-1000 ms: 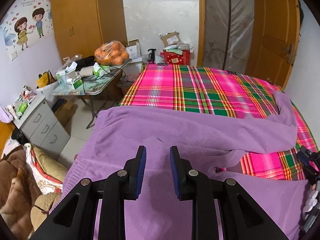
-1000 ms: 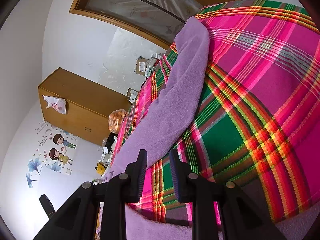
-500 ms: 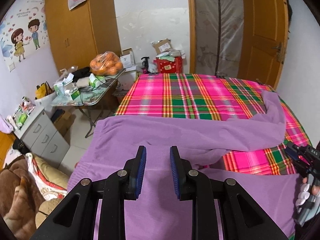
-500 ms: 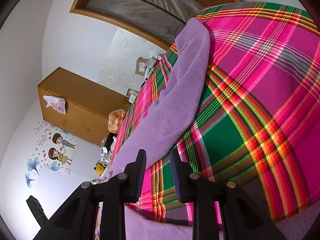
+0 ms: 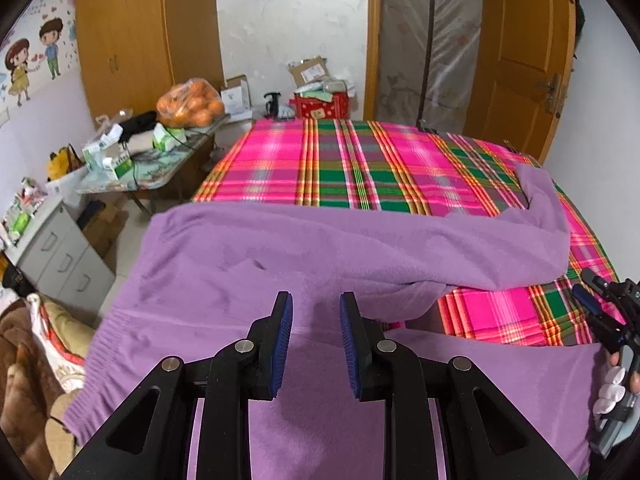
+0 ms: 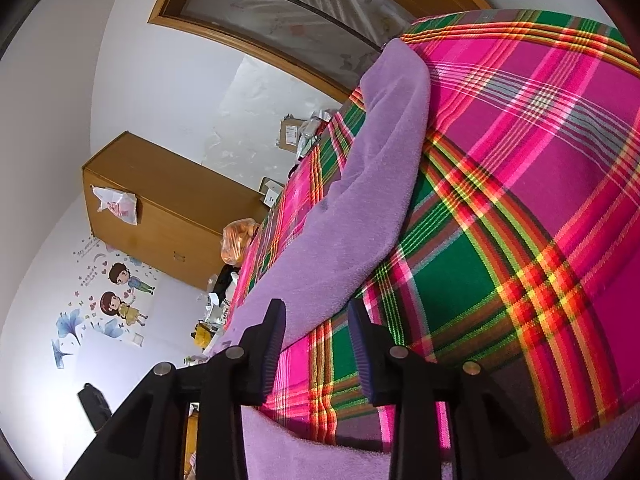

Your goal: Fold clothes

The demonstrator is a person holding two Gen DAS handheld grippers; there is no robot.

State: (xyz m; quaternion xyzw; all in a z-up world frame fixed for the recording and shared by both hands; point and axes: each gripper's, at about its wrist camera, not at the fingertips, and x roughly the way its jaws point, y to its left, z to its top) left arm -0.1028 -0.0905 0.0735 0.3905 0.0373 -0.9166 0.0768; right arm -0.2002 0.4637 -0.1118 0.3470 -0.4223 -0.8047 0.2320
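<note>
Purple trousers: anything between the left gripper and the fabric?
Nothing visible. The left gripper hangs over the purple trousers spread on the plaid bed, fingers apart, nothing between them.

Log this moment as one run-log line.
task: fold clothes | garment: purple pants spread on plaid bed | left gripper: open above pants, empty | right gripper: opening, empty

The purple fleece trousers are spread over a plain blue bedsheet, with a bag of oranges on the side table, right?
Not quite: the purple fleece trousers lie on a pink and green plaid bedsheet, as the left wrist view shows. The bag of oranges is indeed on the side table.
</note>
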